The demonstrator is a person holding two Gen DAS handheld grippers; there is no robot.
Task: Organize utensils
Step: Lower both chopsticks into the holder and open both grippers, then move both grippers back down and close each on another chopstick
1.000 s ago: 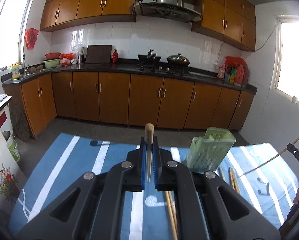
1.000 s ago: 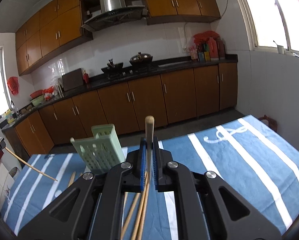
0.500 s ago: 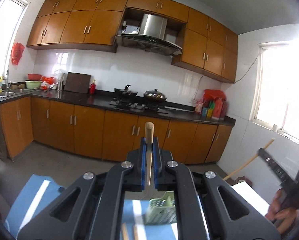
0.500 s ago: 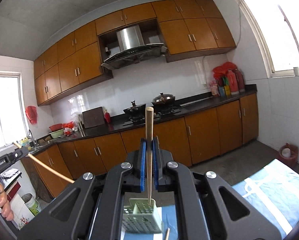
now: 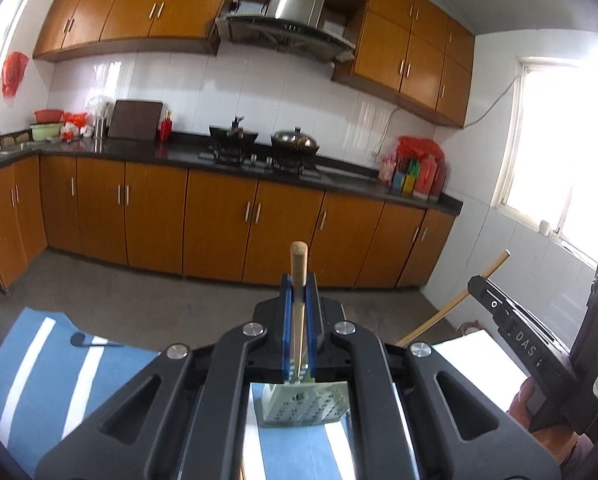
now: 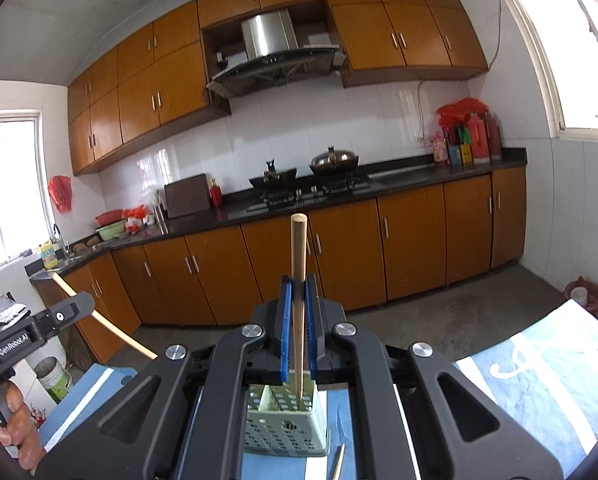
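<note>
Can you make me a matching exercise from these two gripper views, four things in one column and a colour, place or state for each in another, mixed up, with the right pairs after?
Things:
1. left gripper
2. utensil holder
3. wok
4. striped cloth

Descriptions:
A. pale green, perforated, standing on the table
B. blue with white stripes
C. shut on a wooden chopstick
D. lidded, on the stove at the far counter

Pairs: 1-C, 2-A, 3-D, 4-B
</note>
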